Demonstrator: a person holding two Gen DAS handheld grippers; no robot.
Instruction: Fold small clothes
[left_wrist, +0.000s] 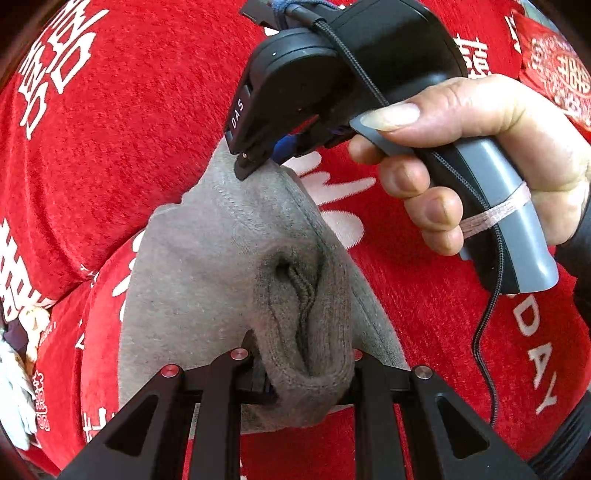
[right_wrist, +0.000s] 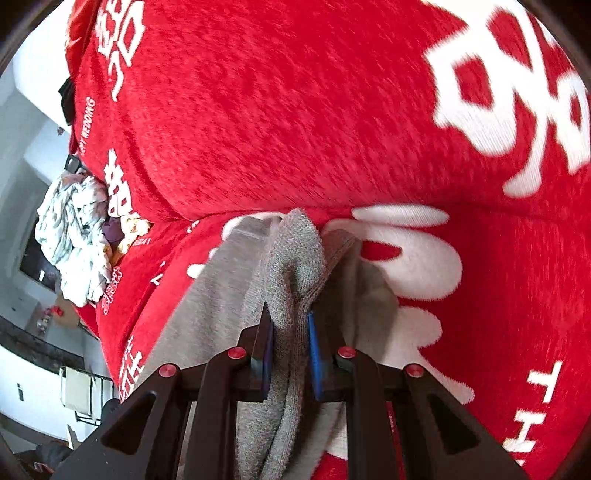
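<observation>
Gripped fabric sits nearest: left gripper (left_wrist: 306, 373) pinches one bunched edge of the grey garment (left_wrist: 221, 266). Ahead of it, right gripper (left_wrist: 255, 162) pinches the opposite edge. Garment spans between both, draped over the red blanket (left_wrist: 110, 147). Crumpled clothes (right_wrist: 74, 236) lie far left.

Right gripper (right_wrist: 290, 347) at bottom centre, black fingers (right_wrist: 264, 343) w/ blue pads pinched on bunched fold of grey knit garment (right_wrist: 291, 266). Rest of garment spreads below & to both sides, lying on red plush blanket (right_wrist: 295, 110) w/ big white characters & Latin lettering. Blanket fills most of view, ridge crossing middle just beyond garment's top edge. Left edge: crumpled pile of white patterned clothes (right_wrist: 74, 236) on blanket. Beyond it, dim room, blurry.
</observation>
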